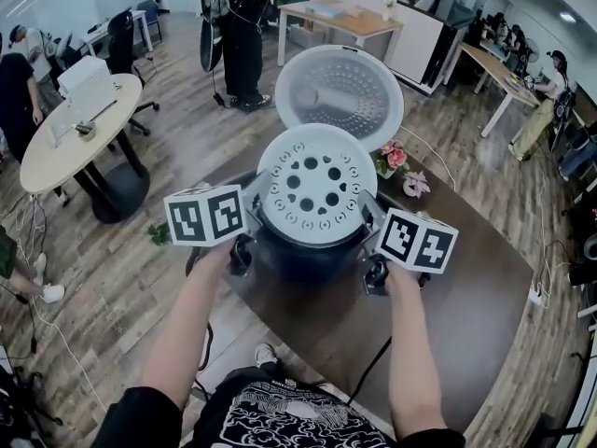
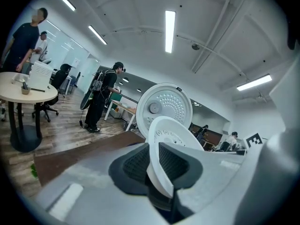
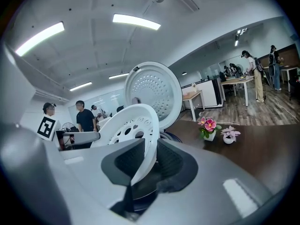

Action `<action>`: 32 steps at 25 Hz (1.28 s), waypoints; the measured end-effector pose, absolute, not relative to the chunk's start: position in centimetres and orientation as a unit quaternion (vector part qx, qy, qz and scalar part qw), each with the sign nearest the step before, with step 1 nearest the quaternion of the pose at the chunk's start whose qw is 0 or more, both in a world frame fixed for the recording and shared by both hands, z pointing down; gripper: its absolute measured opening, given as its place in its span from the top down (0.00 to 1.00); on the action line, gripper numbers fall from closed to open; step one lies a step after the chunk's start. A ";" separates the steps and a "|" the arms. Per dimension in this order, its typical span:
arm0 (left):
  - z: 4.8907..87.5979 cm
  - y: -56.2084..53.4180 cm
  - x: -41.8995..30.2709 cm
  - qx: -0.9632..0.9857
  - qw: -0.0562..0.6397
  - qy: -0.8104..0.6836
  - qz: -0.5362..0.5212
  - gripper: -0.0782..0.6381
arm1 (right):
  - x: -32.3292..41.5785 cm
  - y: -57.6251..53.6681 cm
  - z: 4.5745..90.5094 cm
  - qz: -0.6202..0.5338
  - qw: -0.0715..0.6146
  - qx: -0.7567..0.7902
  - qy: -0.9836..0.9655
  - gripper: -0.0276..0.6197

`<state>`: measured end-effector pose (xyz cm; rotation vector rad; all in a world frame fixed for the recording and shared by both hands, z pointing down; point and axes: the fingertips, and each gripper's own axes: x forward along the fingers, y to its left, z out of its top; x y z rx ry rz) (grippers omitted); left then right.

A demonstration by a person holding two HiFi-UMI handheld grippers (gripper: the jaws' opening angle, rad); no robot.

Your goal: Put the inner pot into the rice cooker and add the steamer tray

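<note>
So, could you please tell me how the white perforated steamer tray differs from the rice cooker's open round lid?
The white perforated steamer tray has large round holes in rings; the open round lid shows fine dots. The tray is clamped at its rim by the left gripper and right gripper over the dark cooker; the lid stands up behind, untouched. Both are round and pale.

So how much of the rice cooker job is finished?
The lid is open. The steamer tray is in hand: the left tool and right tool pinch its rim, holding it above the rice cooker. Left to do: set it in. The tray hides the inner pot, so I can't tell if it's in.
</note>
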<state>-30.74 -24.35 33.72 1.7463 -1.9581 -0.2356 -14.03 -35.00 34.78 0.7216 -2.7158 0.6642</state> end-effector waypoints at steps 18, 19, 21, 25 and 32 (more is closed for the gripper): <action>36.9 -26.1 -29.7 0.639 0.271 -0.719 -0.038 0.79 | -13.1 -36.2 38.7 0.204 0.210 0.276 -0.916 0.79; 37.0 -26.1 -29.7 0.639 0.273 -0.719 -0.038 0.79 | -13.1 -36.2 38.7 0.200 0.213 0.276 -0.915 0.78; 37.5 -26.1 -29.7 0.635 0.276 -0.720 -0.035 0.79 | -13.2 -36.2 38.9 0.192 0.220 0.278 -0.915 0.78; 38.1 -26.1 -30.2 0.631 0.276 -0.725 -0.023 0.78 | -13.6 -36.3 39.1 0.173 0.230 0.285 -0.915 0.78; 38.3 -26.4 -29.8 0.630 0.270 -0.728 -0.007 0.77 | -13.5 -36.7 39.4 0.160 0.237 0.281 -0.916 0.78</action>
